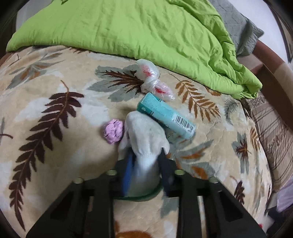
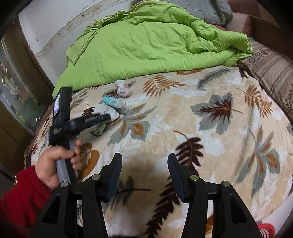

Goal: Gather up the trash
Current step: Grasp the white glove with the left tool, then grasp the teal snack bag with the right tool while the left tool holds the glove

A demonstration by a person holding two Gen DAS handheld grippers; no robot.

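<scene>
Containers: a teal carton [image 1: 165, 117] with a barcode lies on its side on the bed; whether anything is in it cannot be told. A knotted clear plastic bag [image 1: 153, 80] with red print lies just beyond it, near the edge of the green duvet [image 1: 137, 31]; its contents cannot be made out.

Left gripper [image 1: 146, 161]: jaws drawn narrow and clamped on a white sock [image 1: 144, 135], whose toe end rests against the carton. A crumpled pink paper ball [image 1: 113, 131] sits just beside the sock, on the blanket. A green rim shows under the sock at the jaw base; what it belongs to is unclear.

Right gripper [image 2: 144, 172]: jaws partly apart, nothing between them, hovering above bare blanket, well apart from the trash.

Surface: a cream blanket [image 2: 210, 128] with brown and grey leaf pattern covers the bed. A grey quilted pillow [image 2: 205, 9] lies beyond the duvet. A hand [image 2: 55, 163] in a red sleeve grips the left gripper's handle. A white wall and a glazed door stand left of the bed.
</scene>
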